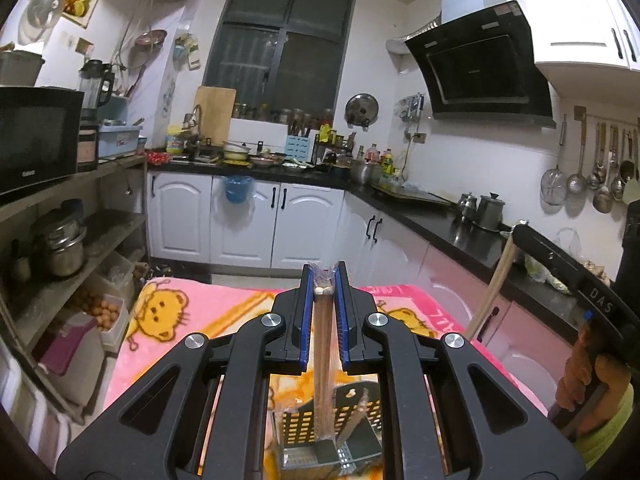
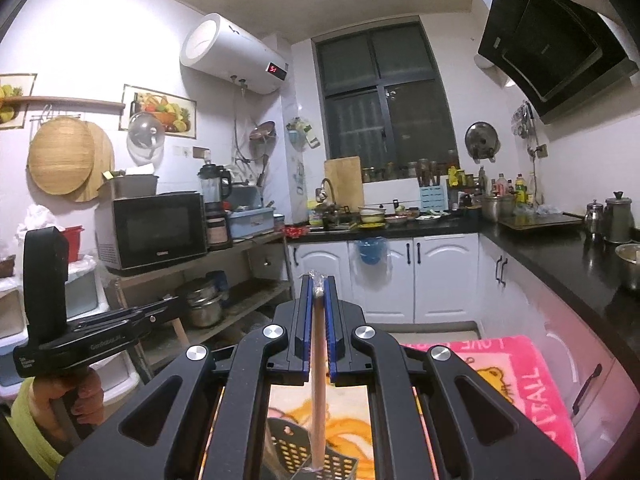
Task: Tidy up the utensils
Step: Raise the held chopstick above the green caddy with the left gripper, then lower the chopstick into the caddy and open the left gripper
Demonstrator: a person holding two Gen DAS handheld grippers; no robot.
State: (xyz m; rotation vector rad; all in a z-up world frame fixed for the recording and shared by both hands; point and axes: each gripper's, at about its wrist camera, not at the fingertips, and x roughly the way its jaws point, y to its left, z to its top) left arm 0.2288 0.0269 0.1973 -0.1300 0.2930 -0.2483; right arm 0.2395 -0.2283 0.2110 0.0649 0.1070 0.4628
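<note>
Pale wooden chopsticks point(image 1: 323, 344), seemingly plastic-wrapped, stand upright.

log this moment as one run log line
left gripper: shut on chopsticks | right gripper: shut on chopstick | both over holder

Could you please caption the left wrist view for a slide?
Left gripper clamps wrapped chopsticks above the perforated holder.
</note>
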